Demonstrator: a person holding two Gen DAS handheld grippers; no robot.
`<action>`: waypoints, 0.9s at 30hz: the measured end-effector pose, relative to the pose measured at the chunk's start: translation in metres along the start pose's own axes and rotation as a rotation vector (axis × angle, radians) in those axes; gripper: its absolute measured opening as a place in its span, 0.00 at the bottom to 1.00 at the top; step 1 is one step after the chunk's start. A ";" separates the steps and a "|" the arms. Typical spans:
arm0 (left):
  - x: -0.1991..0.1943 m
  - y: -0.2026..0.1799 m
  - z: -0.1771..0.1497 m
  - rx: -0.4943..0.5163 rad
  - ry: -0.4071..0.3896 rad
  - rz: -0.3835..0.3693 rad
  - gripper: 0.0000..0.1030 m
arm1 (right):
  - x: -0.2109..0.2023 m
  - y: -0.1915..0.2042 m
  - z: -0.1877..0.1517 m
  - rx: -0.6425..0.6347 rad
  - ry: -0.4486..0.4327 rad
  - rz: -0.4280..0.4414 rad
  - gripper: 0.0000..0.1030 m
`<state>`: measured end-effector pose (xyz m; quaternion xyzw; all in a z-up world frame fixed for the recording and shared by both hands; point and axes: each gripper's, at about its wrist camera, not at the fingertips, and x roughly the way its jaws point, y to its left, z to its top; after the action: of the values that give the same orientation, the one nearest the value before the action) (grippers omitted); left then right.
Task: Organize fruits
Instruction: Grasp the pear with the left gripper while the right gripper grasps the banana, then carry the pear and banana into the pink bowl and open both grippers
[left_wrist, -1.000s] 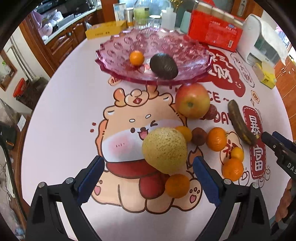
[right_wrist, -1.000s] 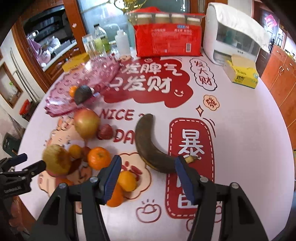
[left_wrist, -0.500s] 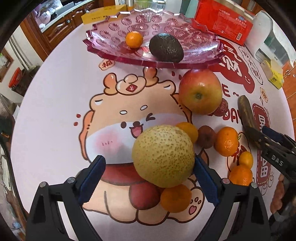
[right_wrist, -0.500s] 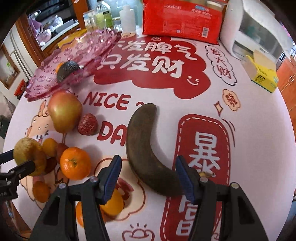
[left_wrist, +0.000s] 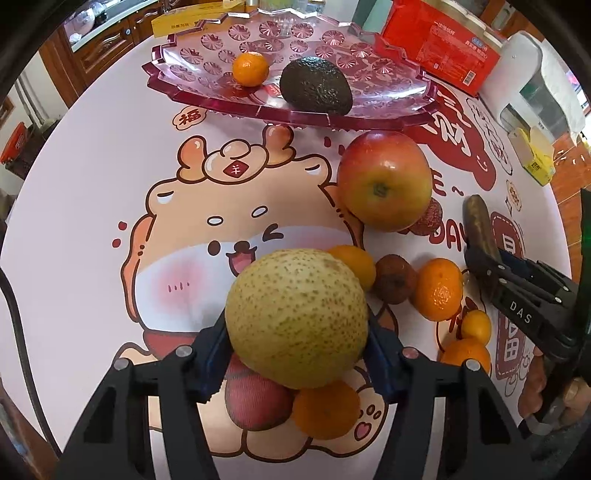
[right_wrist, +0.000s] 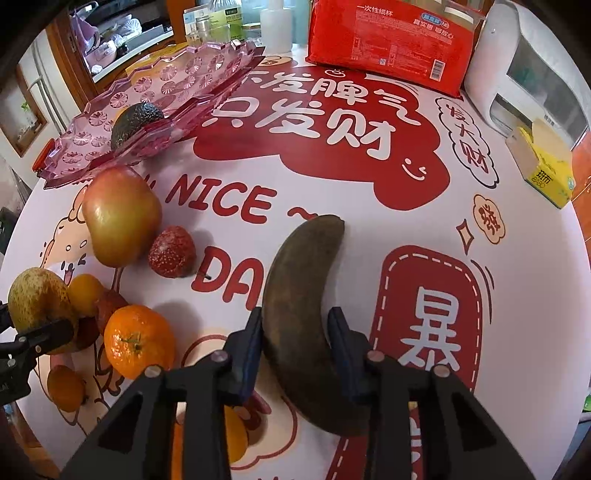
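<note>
A speckled yellow pear rests on a heap of small fruit on the printed tablecloth. My left gripper points down over it, its jaws closing, both blue pads against the pear's sides. A dark brown banana lies to the right. My right gripper straddles its lower half, jaws closing with the pads touching both edges. The pink glass dish at the back holds an avocado and a mandarin. A red apple sits just in front of the dish.
Several mandarins and a red lychee lie between the two grippers. A red package, a white appliance and a yellow box line the far right. Bottles stand behind the dish.
Both grippers have come down towards the table. The left jaws narrowed from wide open onto the pear. The right jaws narrowed onto the banana.
</note>
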<state>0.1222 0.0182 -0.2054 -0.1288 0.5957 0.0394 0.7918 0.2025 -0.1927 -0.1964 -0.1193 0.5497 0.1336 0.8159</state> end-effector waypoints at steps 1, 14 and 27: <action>0.000 0.000 0.000 -0.002 -0.003 -0.003 0.59 | 0.000 0.000 0.000 -0.001 -0.003 -0.002 0.33; -0.035 0.017 -0.012 -0.026 -0.073 0.000 0.58 | -0.034 0.003 -0.005 0.021 -0.060 -0.016 0.30; -0.107 0.020 -0.015 0.008 -0.188 -0.019 0.58 | -0.119 0.022 -0.013 0.020 -0.199 -0.005 0.30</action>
<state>0.0735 0.0436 -0.1108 -0.1269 0.5178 0.0414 0.8450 0.1405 -0.1865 -0.0922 -0.0986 0.4667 0.1370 0.8681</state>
